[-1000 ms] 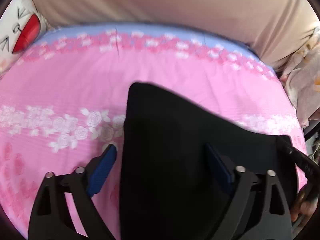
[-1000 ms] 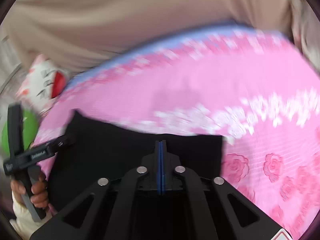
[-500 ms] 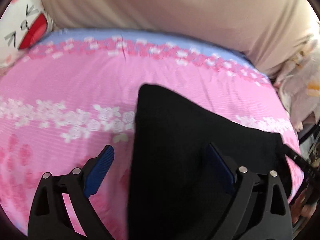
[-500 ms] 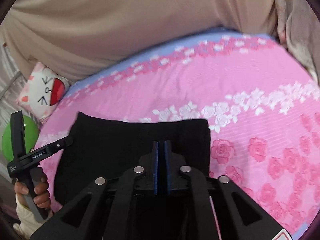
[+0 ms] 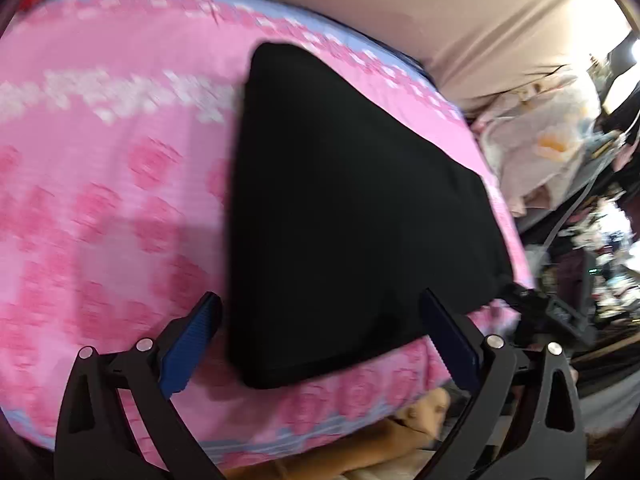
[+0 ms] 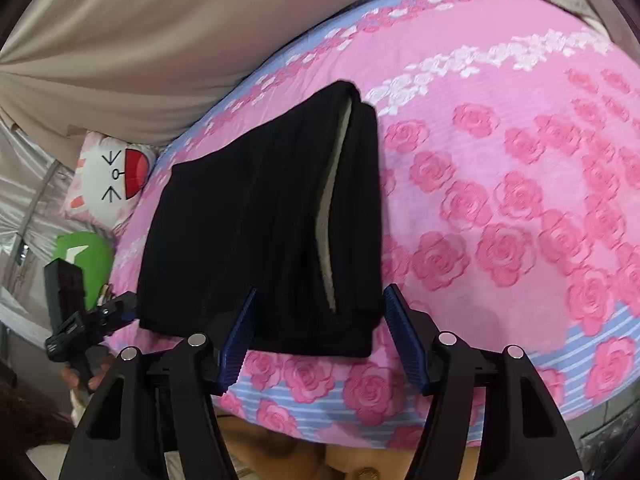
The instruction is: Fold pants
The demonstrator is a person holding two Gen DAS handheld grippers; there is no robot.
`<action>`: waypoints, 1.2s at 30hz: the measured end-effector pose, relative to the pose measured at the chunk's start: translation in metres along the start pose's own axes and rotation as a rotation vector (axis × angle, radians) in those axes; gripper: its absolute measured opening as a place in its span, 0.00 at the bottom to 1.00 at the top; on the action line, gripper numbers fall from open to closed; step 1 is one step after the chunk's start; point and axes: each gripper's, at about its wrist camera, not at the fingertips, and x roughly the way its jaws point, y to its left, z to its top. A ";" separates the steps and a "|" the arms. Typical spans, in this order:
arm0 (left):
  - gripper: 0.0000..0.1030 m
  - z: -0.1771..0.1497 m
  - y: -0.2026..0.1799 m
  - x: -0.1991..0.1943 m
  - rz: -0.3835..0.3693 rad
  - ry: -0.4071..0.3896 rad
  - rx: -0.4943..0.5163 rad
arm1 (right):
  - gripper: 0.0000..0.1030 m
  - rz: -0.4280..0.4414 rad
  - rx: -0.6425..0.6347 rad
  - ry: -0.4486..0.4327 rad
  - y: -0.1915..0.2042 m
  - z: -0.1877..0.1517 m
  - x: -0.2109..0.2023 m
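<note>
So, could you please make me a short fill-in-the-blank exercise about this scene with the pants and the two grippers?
1. The folded pants are ____ in colour.
2. The pants lie on a ____ bedsheet printed with roses.
3. The jaws of the right gripper are ____, holding nothing.
4. The left gripper is open, and its fingers hold ____.

Missing words: black; pink; open; nothing
</note>
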 end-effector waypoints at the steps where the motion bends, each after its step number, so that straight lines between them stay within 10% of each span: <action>1: 0.94 0.000 0.000 0.003 -0.012 0.002 -0.006 | 0.66 0.008 0.004 0.001 0.001 -0.002 0.001; 16: 0.95 0.025 -0.025 0.035 0.040 -0.027 0.082 | 0.84 0.081 -0.053 -0.042 0.022 0.019 0.033; 19: 0.93 0.031 -0.025 0.037 0.045 -0.027 0.049 | 0.57 0.078 -0.040 -0.049 0.023 0.022 0.037; 21: 0.62 0.029 -0.024 0.031 0.097 -0.025 0.033 | 0.41 0.099 -0.027 -0.049 0.023 0.019 0.034; 26: 0.46 0.012 -0.028 -0.005 0.097 -0.017 0.031 | 0.39 0.091 -0.083 -0.047 0.040 0.009 0.009; 29: 0.51 -0.002 -0.027 -0.009 0.119 0.020 0.034 | 0.48 0.066 -0.088 0.003 0.039 -0.001 0.010; 36: 0.94 -0.005 -0.016 0.012 0.057 0.025 -0.012 | 0.65 0.115 0.003 0.034 0.013 -0.007 0.017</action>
